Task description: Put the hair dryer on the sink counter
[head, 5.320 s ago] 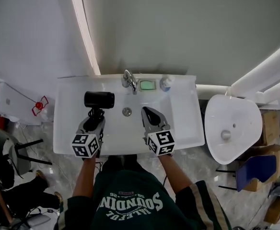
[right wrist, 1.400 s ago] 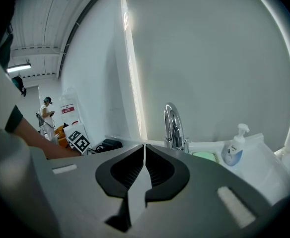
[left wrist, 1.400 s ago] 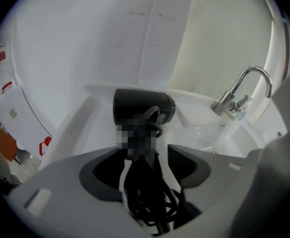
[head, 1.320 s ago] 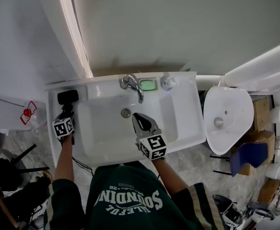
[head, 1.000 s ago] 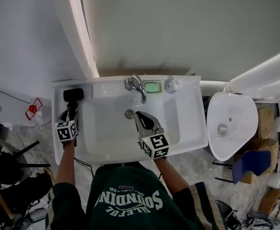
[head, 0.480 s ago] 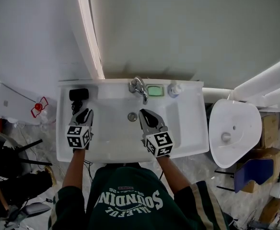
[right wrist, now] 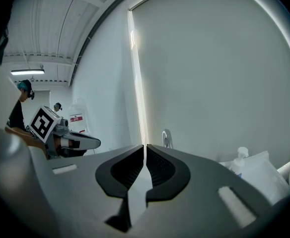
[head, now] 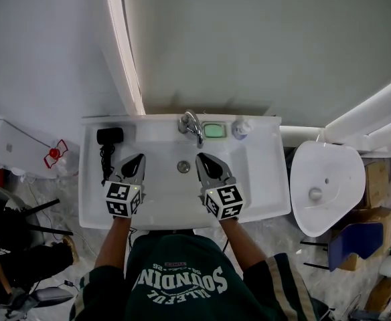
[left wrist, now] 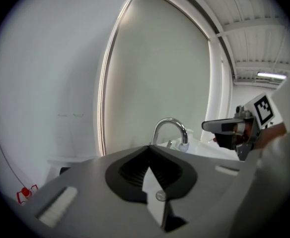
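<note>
The hair dryer (head: pixel 109 136) lies on the counter's (head: pixel 90 202) back left corner, close to both edges, with its cord (head: pixel 106 160) trailing forward. The left gripper (head: pixel 138 159) and right gripper (head: pixel 203 158) hover over the open basin (head: pixel 172 196), apart from each other, fingers closed on nothing. A second ago the left gripper stood open at the hair dryer; now it is clear of it.

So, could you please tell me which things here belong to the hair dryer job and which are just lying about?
Job in hand: hair dryer, lying on the sink counter; left gripper, shut and empty.
Lying about: faucet, green soap dish, pump bottle.
</note>
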Available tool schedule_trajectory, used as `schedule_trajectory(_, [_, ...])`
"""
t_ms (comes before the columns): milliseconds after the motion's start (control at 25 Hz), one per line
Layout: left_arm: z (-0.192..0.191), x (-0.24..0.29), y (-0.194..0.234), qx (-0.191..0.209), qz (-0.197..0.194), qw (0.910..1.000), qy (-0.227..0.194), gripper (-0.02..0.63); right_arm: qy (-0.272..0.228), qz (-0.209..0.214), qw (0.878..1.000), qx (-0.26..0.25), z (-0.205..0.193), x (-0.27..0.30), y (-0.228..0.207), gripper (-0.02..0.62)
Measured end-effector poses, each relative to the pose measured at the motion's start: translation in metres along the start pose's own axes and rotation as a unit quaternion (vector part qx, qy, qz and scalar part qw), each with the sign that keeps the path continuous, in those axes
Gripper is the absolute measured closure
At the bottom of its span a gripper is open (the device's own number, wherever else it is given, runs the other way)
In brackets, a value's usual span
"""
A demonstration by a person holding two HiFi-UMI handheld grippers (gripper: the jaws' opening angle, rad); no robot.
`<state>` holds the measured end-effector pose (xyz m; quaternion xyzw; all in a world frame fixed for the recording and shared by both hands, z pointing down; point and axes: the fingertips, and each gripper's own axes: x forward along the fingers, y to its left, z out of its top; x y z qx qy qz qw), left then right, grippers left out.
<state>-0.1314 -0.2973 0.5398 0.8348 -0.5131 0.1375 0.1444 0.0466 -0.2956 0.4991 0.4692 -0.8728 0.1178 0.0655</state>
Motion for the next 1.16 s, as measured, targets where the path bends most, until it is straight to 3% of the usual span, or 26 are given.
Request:
schedule_trajectory(320, [0.008,-0.001,-0.021,0.005,-0.02,0.9996,-0.018,0.555,-0.01,-0.006,1.0,0.003,0.005,-0.003,-0.001,0.591])
schedule_trajectory(1160, [-0.007,-0.004,-0.019,-0.001,-0.032,0.9995,0.0,0.555,-0.003,0.006,1.0,0.005,-0.001,0.006,0.011,0.592])
